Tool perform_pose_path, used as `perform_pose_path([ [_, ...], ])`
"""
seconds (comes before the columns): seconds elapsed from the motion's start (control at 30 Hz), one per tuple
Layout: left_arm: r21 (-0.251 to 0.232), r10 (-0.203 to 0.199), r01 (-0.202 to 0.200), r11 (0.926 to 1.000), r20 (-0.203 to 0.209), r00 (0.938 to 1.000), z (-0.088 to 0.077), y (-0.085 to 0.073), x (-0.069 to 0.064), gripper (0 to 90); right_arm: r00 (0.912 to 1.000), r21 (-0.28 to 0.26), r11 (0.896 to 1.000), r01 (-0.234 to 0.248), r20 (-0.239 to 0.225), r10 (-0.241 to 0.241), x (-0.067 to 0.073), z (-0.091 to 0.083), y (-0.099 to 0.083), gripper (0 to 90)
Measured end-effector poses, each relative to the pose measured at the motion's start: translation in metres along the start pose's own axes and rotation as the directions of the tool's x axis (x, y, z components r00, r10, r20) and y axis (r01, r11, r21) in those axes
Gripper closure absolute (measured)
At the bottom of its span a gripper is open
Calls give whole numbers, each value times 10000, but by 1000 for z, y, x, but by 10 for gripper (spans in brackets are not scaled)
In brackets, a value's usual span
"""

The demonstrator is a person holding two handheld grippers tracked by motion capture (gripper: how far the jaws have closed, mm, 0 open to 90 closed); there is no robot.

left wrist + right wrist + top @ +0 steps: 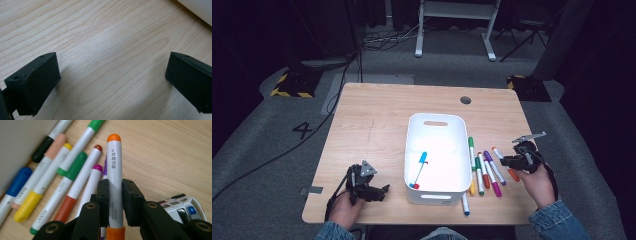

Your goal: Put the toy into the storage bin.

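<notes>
Right gripper (115, 195) clamps orange marker (114, 170), left gripper (110, 82) open; marker may slip swinging toward bin (412, 150).

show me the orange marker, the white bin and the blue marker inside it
orange marker (114, 177), right gripper view, white barrel
white bin (435, 116), high view, far rim
blue marker (420, 167), high view, mid barrel

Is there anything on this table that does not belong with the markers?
Yes. A small toy car, white with a blue part, sits on the table beside the orange marker held in the right gripper; it is no pen.
</notes>
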State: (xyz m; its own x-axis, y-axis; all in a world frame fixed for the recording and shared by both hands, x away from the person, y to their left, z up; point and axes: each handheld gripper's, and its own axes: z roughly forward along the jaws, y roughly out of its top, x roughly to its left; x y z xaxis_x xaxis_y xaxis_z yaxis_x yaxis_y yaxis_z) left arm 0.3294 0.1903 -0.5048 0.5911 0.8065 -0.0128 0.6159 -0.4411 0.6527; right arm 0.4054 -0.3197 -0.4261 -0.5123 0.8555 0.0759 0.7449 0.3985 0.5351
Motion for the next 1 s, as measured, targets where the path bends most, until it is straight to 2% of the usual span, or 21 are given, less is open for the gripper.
perform_pose_path([
  [0.27,7,-5,5,10000,5,10000,0,0,0,0,9975,-489,9978,457,-519,-482,15,-21,13,769],
  [0.5,2,1,-1,10000,2,10000,0,0,0,0,9905,-960,9919,828,-1018,-925,29,-38,21,769],
  [0.8,2,0,0,10000,1,10000,0,0,0,0,9723,-1475,9799,1345,-1713,-1592,55,-61,33,769],
  [1.0,-1,2,-2,10000,1,10000,0,0,0,0,9606,-1703,9714,1655,-1953,-1979,71,-71,38,769],
])
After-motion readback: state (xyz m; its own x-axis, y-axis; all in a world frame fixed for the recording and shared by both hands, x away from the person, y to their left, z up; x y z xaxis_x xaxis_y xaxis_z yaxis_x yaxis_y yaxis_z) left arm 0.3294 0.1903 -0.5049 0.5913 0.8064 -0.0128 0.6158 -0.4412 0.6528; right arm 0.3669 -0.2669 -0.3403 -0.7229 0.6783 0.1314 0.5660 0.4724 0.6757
